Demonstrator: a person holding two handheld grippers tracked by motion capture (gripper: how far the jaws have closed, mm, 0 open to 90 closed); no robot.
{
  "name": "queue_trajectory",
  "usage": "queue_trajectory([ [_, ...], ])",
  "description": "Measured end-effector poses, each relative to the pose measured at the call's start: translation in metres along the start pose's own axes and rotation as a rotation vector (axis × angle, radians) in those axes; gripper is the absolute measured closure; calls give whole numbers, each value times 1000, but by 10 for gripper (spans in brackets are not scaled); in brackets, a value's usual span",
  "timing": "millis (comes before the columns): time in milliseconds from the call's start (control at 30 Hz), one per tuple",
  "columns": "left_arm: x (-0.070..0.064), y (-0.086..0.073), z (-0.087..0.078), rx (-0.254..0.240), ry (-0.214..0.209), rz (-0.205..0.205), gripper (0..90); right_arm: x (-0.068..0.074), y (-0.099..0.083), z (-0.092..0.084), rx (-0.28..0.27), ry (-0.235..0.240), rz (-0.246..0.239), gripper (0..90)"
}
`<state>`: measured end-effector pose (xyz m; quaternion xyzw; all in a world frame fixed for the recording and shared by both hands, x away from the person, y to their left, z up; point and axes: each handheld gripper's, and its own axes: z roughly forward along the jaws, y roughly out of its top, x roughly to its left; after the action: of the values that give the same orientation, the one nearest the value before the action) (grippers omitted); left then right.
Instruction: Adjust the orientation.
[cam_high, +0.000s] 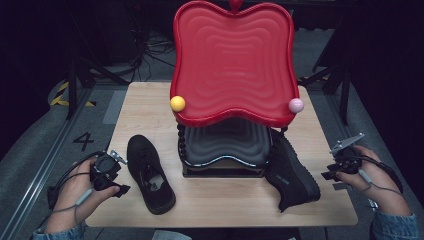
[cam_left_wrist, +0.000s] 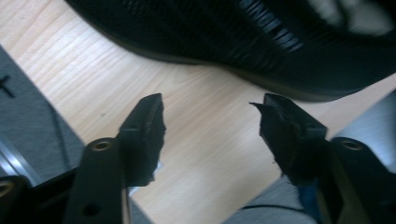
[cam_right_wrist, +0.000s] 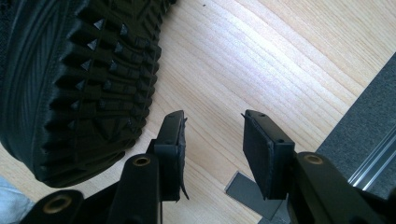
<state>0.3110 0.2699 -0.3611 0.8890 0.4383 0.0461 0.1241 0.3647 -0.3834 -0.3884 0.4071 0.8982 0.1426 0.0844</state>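
From the high view, the left gripper (cam_high: 111, 176) sits at the table's (cam_high: 220, 205) left edge, just beside the black shoe (cam_high: 150, 174) that lies flat on its sole; the right gripper (cam_high: 336, 167) is near the second black shoe (cam_high: 292, 172), which leans on its side by the red and black rack (cam_high: 232, 70); a "4" is on the floor (cam_high: 83, 141); in the left gripper view, the jaws stand apart with bare wood between them, the shoe (cam_left_wrist: 243, 42) just past the tips; in the right gripper view, the jaws are wide apart too, and the shoe's bumpy sole (cam_right_wrist: 79, 79) is close on their left.
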Motion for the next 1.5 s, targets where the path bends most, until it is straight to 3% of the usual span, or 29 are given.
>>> queue_trajectory([
  [100, -5, 0, -7, -7, -11, 4, 463, -1, -1, 1, -1, 6, 4, 602],
  [200, -8, 1, -11, -31, -48, -10, 487, -2, -2, 2, 0, 8, 3, 601],
  [300, -12, 3, -15, -74, -113, -59, 467, -2, -1, 1, -8, 9, 5, 596],
  [367, -18, 7, -18, -79, -83, -49, 439, -2, -2, 1, -13, 13, 5, 594],
  [567, -24, 20, -27, -82, -14, 10, 389, -2, -3, 1, -28, 3, 25, 577],
  [633, -25, 24, -33, -80, -13, 4, 420, -1, -3, 0, -32, 6, 17, 576],
  [800, -33, 32, -38, -57, 0, 37, 416, 0, -4, 0, -33, 0, 1, 575],
  [933, -43, 40, -40, -35, 5, 99, 399, -1, -5, 0, -31, 3, 2, 574],
  [1200, -58, 54, -42, -22, -27, 178, 393, 1, -5, 1, -38, 14, 1, 563],
  [1500, -75, 59, -31, 10, -117, 253, 389, 3, -3, 3, -34, 19, -22, 563],
])
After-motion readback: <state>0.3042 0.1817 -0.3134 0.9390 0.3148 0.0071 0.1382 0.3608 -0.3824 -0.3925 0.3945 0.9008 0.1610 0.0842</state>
